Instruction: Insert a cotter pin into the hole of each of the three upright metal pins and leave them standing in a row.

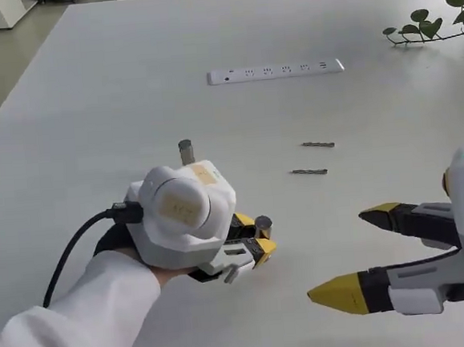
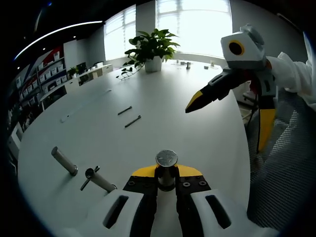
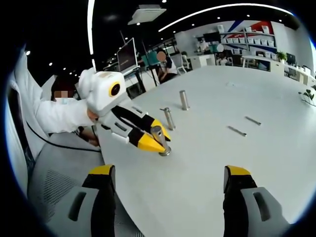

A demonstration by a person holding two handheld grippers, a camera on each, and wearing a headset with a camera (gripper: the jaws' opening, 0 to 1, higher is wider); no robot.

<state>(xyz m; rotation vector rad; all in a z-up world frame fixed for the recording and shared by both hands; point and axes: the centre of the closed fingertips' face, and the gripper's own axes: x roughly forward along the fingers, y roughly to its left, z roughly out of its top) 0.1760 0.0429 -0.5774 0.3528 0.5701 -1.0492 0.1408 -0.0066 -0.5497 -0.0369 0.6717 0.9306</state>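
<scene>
an open-plan office: long white table (image 1: pixel 129 85), potted plant (image 2: pixel 150 47) and big windows (image 2: pixel 192 24) far ahead of the left gripper (image 2: pixel 167 172) jaws; monitor (image 3: pixel 127 54) and shelves (image 3: pixel 249 35) beyond the right gripper (image 3: pixel 169 173) jaws.

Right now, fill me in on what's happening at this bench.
A person works with a hand-held gripper in each hand. The left gripper is shut on an upright metal pin that stands on the white table. The right gripper hovers open and empty beside it. Two cotter pins lie loose farther out. A second metal pin seems to carry a cotter pin already; a third metal pin stands bare.
</scene>
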